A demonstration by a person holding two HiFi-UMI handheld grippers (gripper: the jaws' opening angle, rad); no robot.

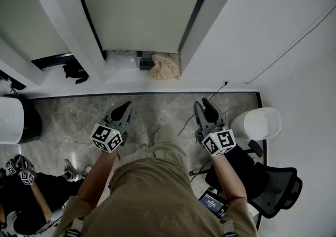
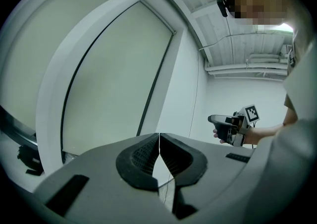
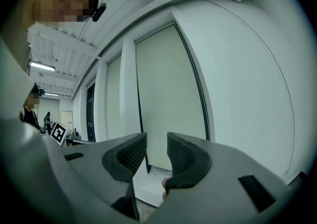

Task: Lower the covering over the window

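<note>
Window shade (image 1: 142,10) straight ahead of left gripper (image 2: 159,156) and right gripper (image 3: 156,153), well beyond both sets of jaw tips, untouched.

Pale roller fabric, filling the frame as far as seen; lower edge not made out at the sill. Judged light and limp across the sheet, stiff only at a hem bar. Best taken at the hem or a pull cord and drawn evenly to avoid skew. No pull cord identified. Thin line on wall (image 1: 294,40) ahead-right of right gripper: cable or cord, cannot tell. Left gripper clenched on nothing; right gripper released, empty. Beige crumpled bundle (image 1: 165,66) on sill dead ahead and black item (image 1: 76,71) ahead-left of left gripper, both likely obstructing a low grasp. White bin (image 1: 257,123) and black chair (image 1: 273,189) just right of right gripper.
</note>
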